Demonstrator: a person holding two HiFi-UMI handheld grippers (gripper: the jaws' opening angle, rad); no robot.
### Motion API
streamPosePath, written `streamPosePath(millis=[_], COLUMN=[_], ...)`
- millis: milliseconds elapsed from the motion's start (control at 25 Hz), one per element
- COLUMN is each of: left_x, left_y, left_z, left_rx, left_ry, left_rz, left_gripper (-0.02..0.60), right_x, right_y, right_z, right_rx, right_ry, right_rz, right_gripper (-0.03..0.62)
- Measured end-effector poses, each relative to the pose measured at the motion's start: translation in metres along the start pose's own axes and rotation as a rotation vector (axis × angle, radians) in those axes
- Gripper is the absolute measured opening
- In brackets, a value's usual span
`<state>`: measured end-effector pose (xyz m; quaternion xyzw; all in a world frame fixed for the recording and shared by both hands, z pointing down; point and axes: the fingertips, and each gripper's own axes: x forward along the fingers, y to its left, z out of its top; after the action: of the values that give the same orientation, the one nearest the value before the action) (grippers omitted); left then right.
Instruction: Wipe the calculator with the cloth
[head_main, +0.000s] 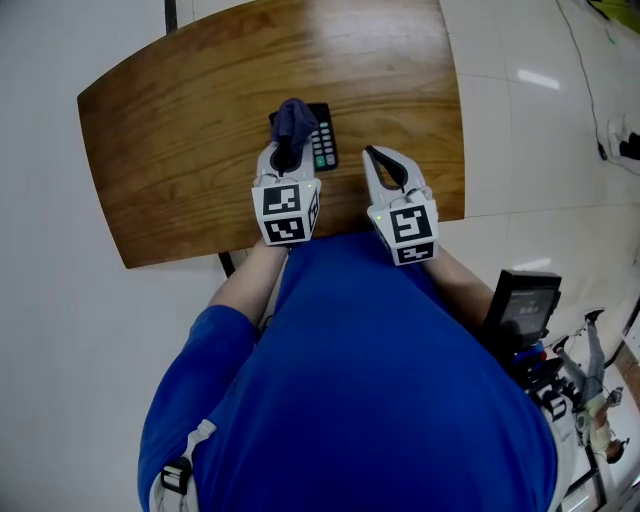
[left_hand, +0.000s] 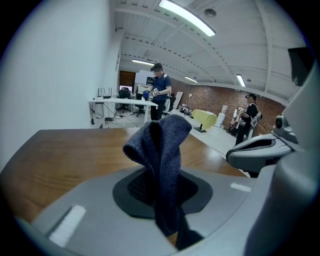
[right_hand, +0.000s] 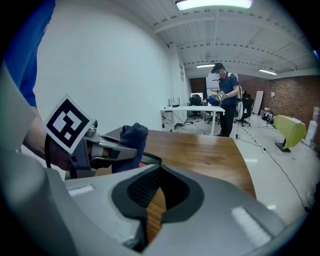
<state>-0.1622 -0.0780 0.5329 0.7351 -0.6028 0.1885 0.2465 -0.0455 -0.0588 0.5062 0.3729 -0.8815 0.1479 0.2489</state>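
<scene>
A black calculator (head_main: 323, 141) with green keys lies on the wooden table (head_main: 180, 150), just ahead of my left gripper (head_main: 287, 156). That gripper is shut on a dark blue cloth (head_main: 293, 118), which bunches up above the jaws and hangs over the calculator's left part. In the left gripper view the cloth (left_hand: 162, 145) stands pinched between the pads, hiding the calculator. My right gripper (head_main: 378, 160) is to the right of the calculator, shut and holding nothing. From the right gripper view (right_hand: 154, 195) only wood shows in the slit, with the cloth (right_hand: 129, 137) at the left.
The table's near edge (head_main: 200, 250) runs just under both grippers, and its right edge (head_main: 455, 120) is close to the right gripper. White floor surrounds the table. A black device (head_main: 525, 305) hangs at the person's right side. People (left_hand: 160, 95) stand at far desks.
</scene>
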Motion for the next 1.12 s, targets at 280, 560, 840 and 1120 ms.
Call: streamPosePath(millis=[280, 560, 840, 1120], left_x=[0.031, 0.054, 0.05, 0.033], left_y=[-0.026, -0.038, -0.026, 0.011], left_z=[0.001, -0.018, -0.017, -0.023], left_rx=[0.059, 0.095, 0.105, 0.042], left_ry=[0.068, 0.16, 0.179, 0.192], left_rz=[-0.078, -0.112, -0.081, -0.009], left_gripper=[0.061, 0.061, 0.061, 0.061], right_x=[-0.002, -0.003, -0.002, 0.001], right_y=[-0.011, -0.017, -0.015, -0.008], right_z=[-0.008, -0.015, -0.012, -0.008], right_rx=[0.031, 0.034, 0.023, 0.008], right_ry=[0.028, 0.046, 0.041, 0.033], right_rz=[-0.034, -0.056, -0.044, -0.022], right_gripper=[0.003, 0.002, 0.003, 0.003])
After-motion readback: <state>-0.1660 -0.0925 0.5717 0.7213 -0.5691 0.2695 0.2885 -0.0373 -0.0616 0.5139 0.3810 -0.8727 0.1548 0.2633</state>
